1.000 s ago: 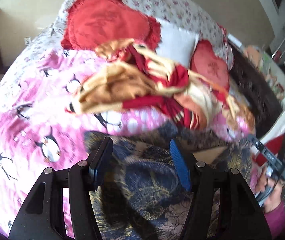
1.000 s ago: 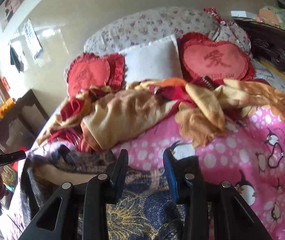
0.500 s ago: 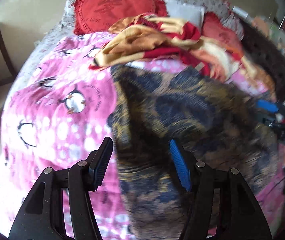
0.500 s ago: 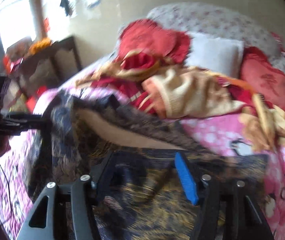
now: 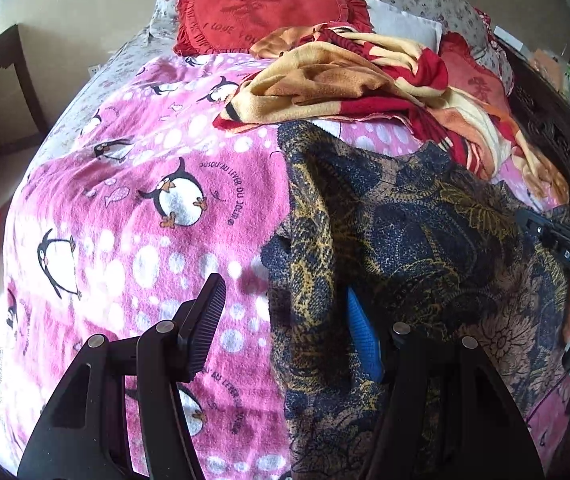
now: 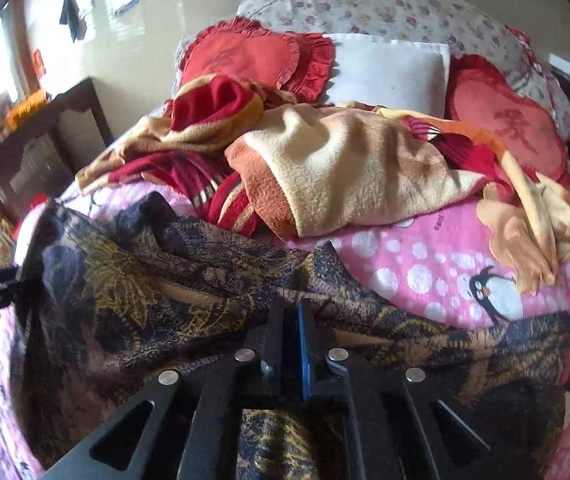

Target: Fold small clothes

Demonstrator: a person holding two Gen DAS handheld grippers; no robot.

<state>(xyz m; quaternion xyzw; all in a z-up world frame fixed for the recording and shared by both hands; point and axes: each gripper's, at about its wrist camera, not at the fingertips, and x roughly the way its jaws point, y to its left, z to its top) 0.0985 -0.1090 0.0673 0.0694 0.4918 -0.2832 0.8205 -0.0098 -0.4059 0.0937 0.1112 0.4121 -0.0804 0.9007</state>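
A dark navy garment with a gold and brown floral print (image 5: 425, 240) lies spread on the pink penguin blanket (image 5: 125, 208). My left gripper (image 5: 285, 332) is open at the garment's left edge, with cloth draped over its blue finger (image 5: 361, 336). In the right wrist view my right gripper (image 6: 291, 312) is shut on a fold of the same garment (image 6: 145, 292). The right gripper also shows at the right edge of the left wrist view (image 5: 565, 248).
A crumpled red, cream and orange blanket (image 6: 345, 172) lies just beyond the garment. Red heart cushions (image 5: 261, 4) and a white pillow (image 6: 389, 68) sit at the bed's head. A dark wooden table (image 6: 45, 140) stands left of the bed.
The garment has been spread out flat on the pink blanket. My right gripper has closed on a fold of it. My left gripper has shifted to its left edge, still open.
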